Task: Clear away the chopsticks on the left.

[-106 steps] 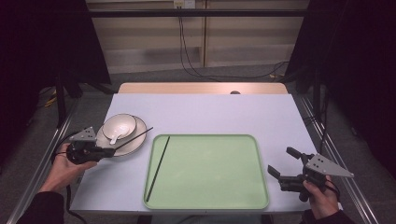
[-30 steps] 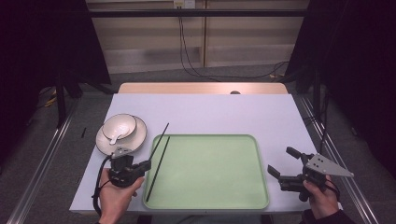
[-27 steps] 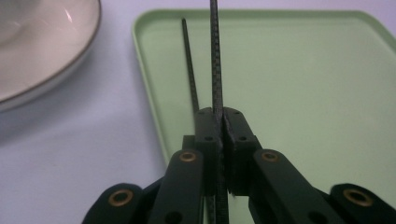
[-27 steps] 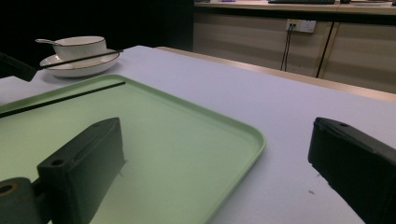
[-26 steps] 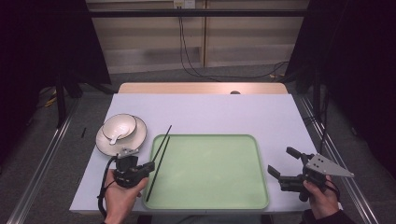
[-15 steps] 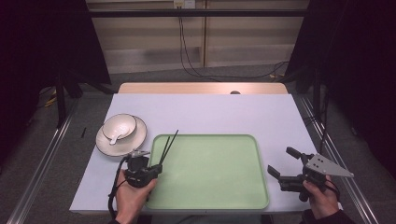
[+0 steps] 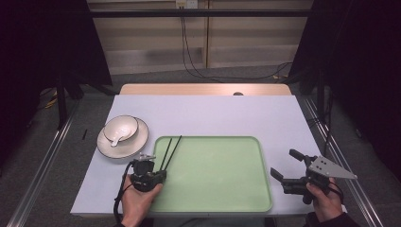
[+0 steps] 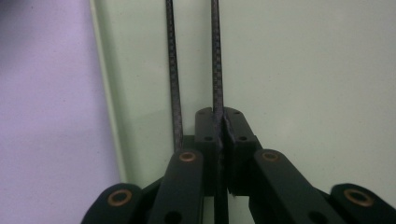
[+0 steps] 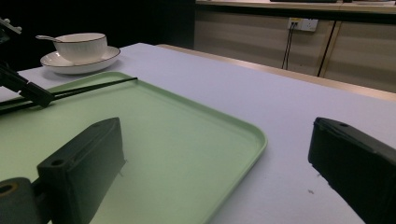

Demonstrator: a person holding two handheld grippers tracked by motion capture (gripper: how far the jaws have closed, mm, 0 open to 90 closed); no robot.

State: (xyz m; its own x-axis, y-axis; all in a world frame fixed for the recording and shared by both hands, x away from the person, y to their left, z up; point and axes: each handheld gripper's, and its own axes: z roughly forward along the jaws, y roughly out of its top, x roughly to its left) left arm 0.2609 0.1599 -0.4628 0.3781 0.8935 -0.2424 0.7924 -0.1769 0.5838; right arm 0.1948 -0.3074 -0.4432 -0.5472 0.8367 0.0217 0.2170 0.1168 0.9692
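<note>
The table (image 7: 213, 113) carried a green tray (image 7: 222, 189) at the near middle and, left of it, a plate (image 7: 106, 147) with a bowl (image 7: 124, 126) on it and a spoon (image 7: 115, 140) in the bowl. Over the last few seconds the left gripper (image 7: 158, 174) had come away from the plate and bowl, swung in to the tray's near-left corner and closed there. In the left gripper view its jaws were pinched shut on one of the two chopsticks (image 8: 216, 60); the other chopstick (image 8: 173, 70) lay just beside it, outside the pads and under the left finger, not gripped. Both sticks lay over the left part of the tray, running away from the gripper, tips near the far rim. They had also shifted since a second before, from the tray's left edge further onto the tray and slightly fanned. The right gripper (image 7: 289, 164) had not moved: jaws wide open, empty, beside the tray's right edge, also seen in its own view (image 9: 224, 168). Judgement: grasp was only half done, one stick caught, so the pair likely needed regripping before a lift.
</note>
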